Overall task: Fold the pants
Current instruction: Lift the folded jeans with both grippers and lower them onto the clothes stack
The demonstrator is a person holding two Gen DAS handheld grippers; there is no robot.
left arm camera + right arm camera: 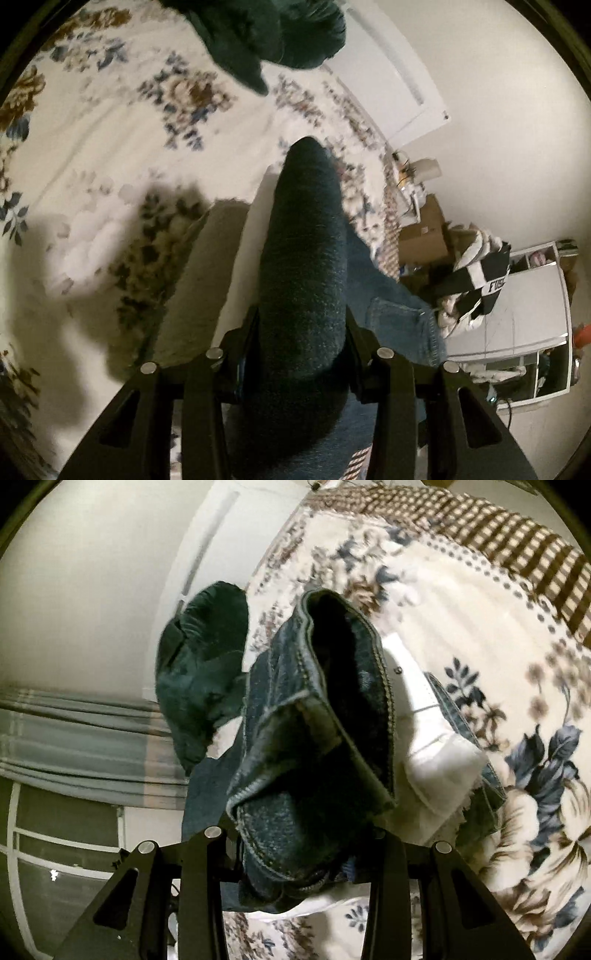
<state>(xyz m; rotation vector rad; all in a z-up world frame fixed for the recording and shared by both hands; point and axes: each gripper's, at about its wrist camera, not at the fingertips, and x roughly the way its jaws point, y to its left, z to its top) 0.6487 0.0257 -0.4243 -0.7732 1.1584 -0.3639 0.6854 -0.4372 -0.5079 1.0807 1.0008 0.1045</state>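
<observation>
A thick fold of the pants (303, 280) is clamped in the left tool (301, 354); the waistband is clamped in the right tool (306, 849). Beyond both tools, the denim hangs above the bed (461, 635). Heavy, limp cloth is expected; seams offer firmest purchase.

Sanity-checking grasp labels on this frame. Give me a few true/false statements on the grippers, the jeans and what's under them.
1. The left gripper is clamped on dark denim. True.
2. The right gripper is open, holding nothing. False: it is shut on the jeans near the waistband.
3. The jeans lie folded flat on the bedspread. False: both grippers hold them bunched above it.
4. The bedspread has a floral print. True.
5. A white pocket lining shows in the right wrist view. True.
</observation>
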